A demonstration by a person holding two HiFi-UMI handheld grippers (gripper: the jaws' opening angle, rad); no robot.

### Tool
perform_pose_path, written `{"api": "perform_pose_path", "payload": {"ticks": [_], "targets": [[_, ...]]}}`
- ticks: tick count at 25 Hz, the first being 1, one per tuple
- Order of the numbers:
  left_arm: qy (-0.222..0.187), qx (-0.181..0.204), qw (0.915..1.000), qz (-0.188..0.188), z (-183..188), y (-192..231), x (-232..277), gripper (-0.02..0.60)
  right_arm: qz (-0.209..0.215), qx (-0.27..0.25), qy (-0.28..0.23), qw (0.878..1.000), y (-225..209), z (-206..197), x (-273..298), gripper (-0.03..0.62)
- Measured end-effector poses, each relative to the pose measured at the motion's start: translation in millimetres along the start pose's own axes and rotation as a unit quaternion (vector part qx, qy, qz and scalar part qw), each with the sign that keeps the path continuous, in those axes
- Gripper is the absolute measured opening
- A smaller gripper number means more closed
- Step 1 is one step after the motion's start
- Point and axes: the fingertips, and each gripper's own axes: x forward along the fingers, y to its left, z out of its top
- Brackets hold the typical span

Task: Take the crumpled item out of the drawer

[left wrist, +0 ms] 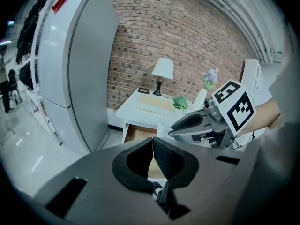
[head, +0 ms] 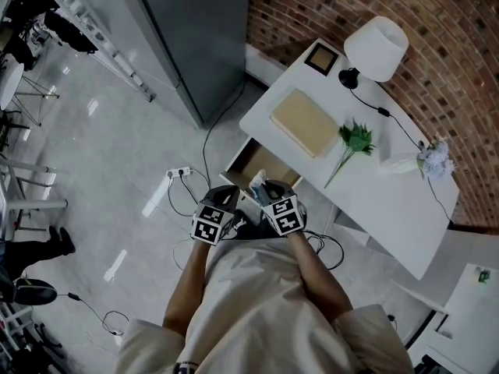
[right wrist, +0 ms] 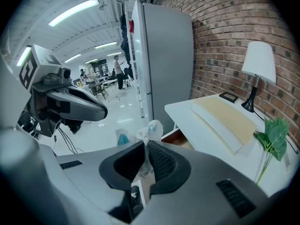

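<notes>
The right gripper (right wrist: 146,145) is held in front of the white table (head: 390,201), just before the open drawer (head: 248,162). Its jaws are closed almost together on the crumpled item (right wrist: 149,129), a pale, thin plastic wrapper with a teal patch. The wrapper is pinched between the two pads: a narrow strip runs down through the slit between them, and the bunched upper part stands out above the jaw tips. The item is thus held clear of the drawer, above and in front of its near edge, with the floor seen beyond it. Whether anything else lies in the drawer cannot be told.

The left gripper (left wrist: 153,140) is held just beside the right one, at about the same height. Its jaws are closed pad to pad, and nothing is seen between them.

On the table top are noted a white lamp (head: 376,47), a flat tan board (head: 304,121), a green leafy sprig (head: 355,140) and a small dark frame (head: 321,57). A grey refrigerator (left wrist: 84,69) stands beside the table.
</notes>
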Motion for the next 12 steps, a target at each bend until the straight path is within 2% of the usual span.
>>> {"api": "perform_pose_path", "payload": {"ticks": [12], "targets": [[-0.002, -0.003, 1.0000, 0.002, -2.0, 0.5, -3.4, 0.017, 0.004, -0.002, 0.002, 1.000, 6.1, 6.2, -2.9, 0.060]]}}
